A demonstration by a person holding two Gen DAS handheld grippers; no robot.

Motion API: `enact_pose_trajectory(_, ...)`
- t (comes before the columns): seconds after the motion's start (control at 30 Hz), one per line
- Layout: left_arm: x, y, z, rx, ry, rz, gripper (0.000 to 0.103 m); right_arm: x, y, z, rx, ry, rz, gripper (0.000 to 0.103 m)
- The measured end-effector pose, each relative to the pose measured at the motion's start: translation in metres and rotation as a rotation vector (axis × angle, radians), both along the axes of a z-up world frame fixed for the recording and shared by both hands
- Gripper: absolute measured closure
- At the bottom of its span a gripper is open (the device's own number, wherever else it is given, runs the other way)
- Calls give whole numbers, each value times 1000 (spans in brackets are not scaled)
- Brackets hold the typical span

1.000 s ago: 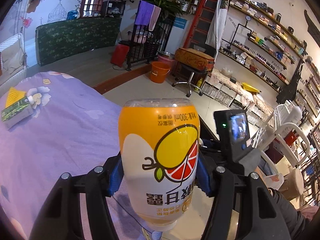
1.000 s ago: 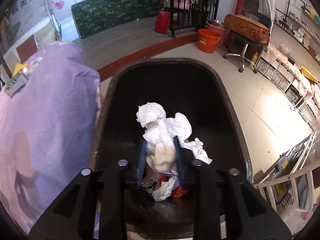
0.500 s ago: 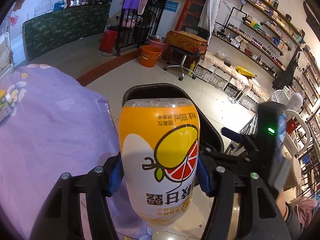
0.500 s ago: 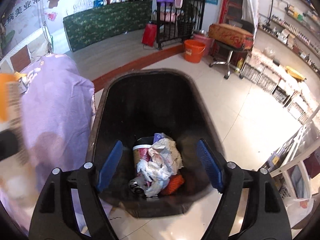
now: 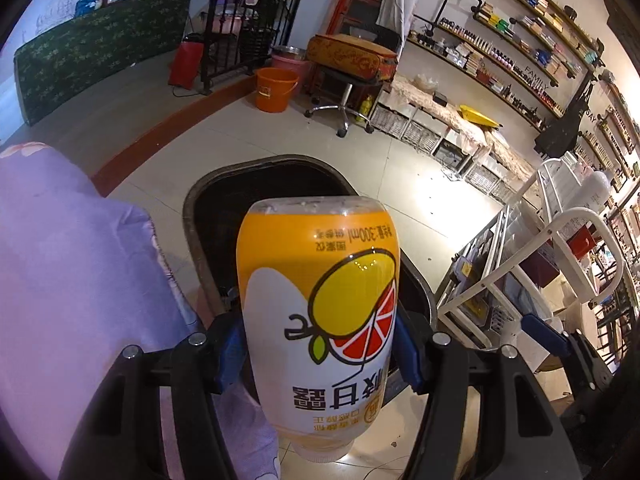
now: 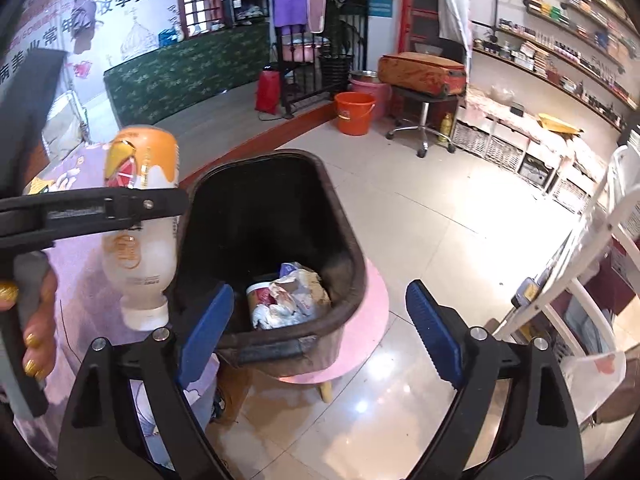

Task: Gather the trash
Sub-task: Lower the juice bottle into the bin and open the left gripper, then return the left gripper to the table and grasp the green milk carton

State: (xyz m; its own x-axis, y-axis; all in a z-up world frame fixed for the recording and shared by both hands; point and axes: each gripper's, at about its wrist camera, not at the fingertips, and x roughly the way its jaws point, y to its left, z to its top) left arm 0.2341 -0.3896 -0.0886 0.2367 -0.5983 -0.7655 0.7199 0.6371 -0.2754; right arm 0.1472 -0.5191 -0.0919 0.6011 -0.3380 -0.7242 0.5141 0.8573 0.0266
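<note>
Bin mouth unobstructed above crumpled trash, purple-covered table crowding its left rim, bare floor right.

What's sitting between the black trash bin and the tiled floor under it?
A round pink stool: the black trash bin rests on its seat, above the tiled floor. The right wrist view shows this.

Bright indoor light, floor glare, fisheye-warped edges, dark corners
</note>
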Motion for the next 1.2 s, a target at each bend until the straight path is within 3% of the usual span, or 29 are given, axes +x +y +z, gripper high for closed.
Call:
enact_pose_trajectory(0.33, 10, -41, -25, 71, 26, -26, 41, -18, -11, -2, 26, -11, -39, 16)
enact_pose_trajectory(0.43, 14, -49, -33, 110, 52, -41, 8, -21, -13, -1, 35, -17, -50, 16)
enact_pose_trajectory(0.47, 15, -48, -33, 109, 51, -40, 6, -23, -14, -1, 38, -22, -54, 16)
enact_pose_trajectory(0.6, 13, -43, -37, 105, 63, -63, 6, -28, -16, 6, 35, -46, -60, 16)
enact_pose_trajectory(0.9, -1, -17, -16, 53, 6, -47, 6, -26, -7, 12, 37, -72, -53, 16)
enact_pose_trajectory(1.2, -13, 34, 5, 55, -95, -7, 5, -13, 6, 12, 36, -63, -12, 16)
